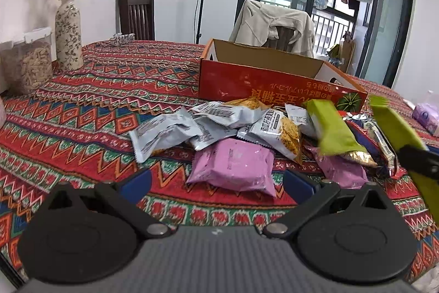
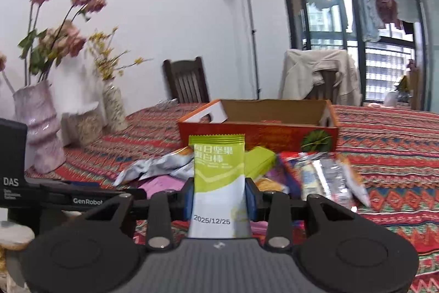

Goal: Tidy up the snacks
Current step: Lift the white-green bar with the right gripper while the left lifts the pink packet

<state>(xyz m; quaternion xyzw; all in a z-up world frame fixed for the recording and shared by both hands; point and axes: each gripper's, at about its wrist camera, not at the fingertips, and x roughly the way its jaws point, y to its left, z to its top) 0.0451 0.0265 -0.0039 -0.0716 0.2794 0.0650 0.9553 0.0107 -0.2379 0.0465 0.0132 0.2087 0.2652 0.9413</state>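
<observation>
My right claw is clamped on a green-and-white snack bar, its blue pads pressing the wrapper's two sides, and the bar stands upright just in front of the orange cardboard box. As far as I can see into that box, it holds nothing yet, so I judge the sorting has barely begun: this bar looks to be the first one headed in. The rest of the snacks lie in a loose heap on the patterned surface, right against the box's near wall: grey packets, pink ones, another green bar. My left claw hangs spread wide and empty, nearer me than the heap, just short of a pink packet.
</observation>
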